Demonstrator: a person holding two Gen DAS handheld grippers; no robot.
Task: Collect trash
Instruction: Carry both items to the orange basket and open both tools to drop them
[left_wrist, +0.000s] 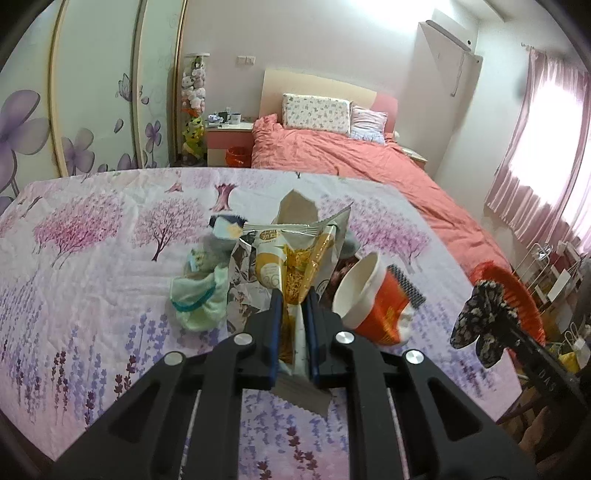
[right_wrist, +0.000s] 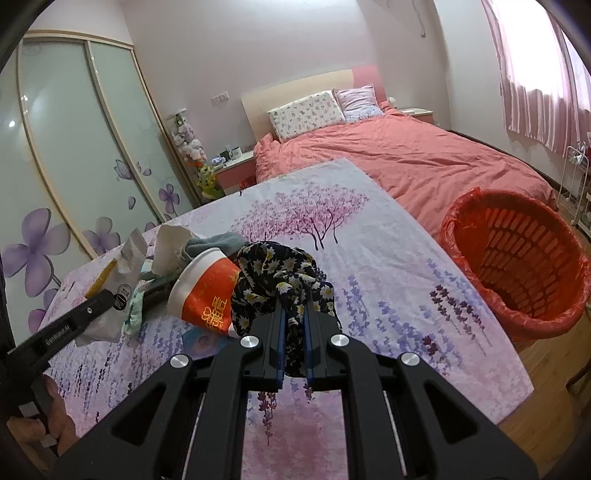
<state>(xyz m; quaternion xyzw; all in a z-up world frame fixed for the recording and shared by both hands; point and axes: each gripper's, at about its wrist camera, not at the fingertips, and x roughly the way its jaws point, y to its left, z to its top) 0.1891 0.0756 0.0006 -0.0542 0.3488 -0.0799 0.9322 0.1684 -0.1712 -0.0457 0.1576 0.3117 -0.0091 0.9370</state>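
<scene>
My left gripper is shut on a yellow and white snack wrapper, held just above the floral table cover. My right gripper is shut on a black floral cloth, which also shows at the right of the left wrist view. An orange and white paper cup lies on its side between the two grippers; it also shows in the right wrist view. An orange trash basket with a red liner stands off the table's right edge.
A pale green cloth, a grey cloth and crumpled paper lie in the pile on the table cover. A bed with a coral duvet stands behind. A wardrobe stands on the left.
</scene>
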